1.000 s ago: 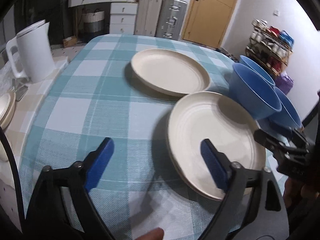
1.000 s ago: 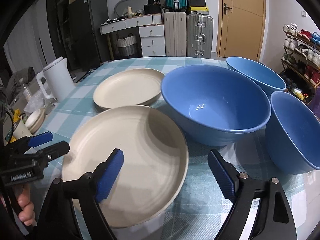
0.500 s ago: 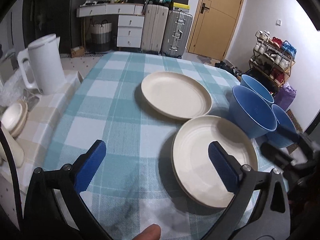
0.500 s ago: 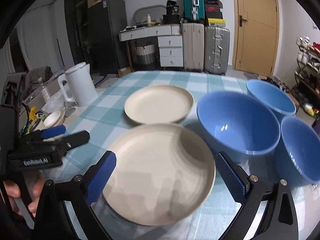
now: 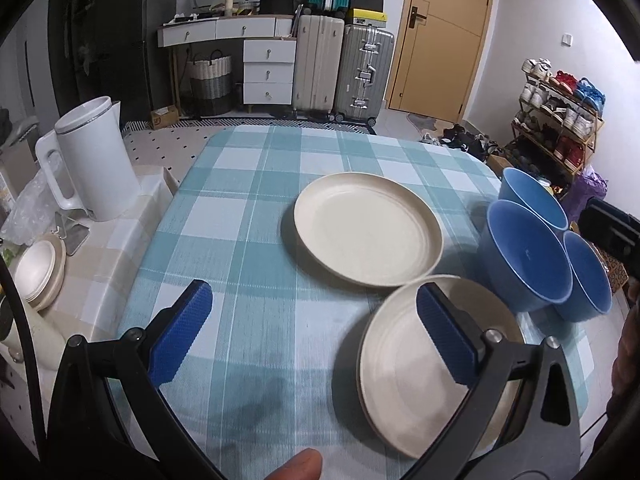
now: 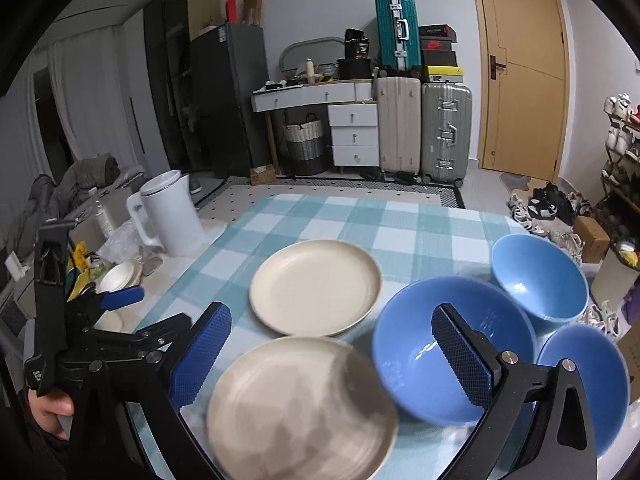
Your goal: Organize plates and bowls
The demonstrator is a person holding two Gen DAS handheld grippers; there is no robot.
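Two cream plates lie flat and face up on the checked tablecloth point(image 5: 256, 208). The far plate point(image 5: 368, 232) sits near the middle of the table; the near plate point(image 5: 404, 376) lies just in front of it and slightly to the right, their rims almost touching. Being round, they have no long axis. Both are bare.

Three blue bowls stand upright, mouths up, in a tight cluster at the right side of the table: the biggest bowl point(image 6: 452, 348) just right of the near plate, a far bowl point(image 6: 538, 276) behind it, and a right bowl point(image 6: 584, 384) beside it. None holds anything.

The left gripper point(image 5: 316, 336) hangs above the table, jaws spread wide with nothing between them. The right gripper point(image 6: 332, 356) has just been opening and stands fully spread, gripping nothing.

A white kettle point(image 5: 94, 160) stands off the table's left edge.
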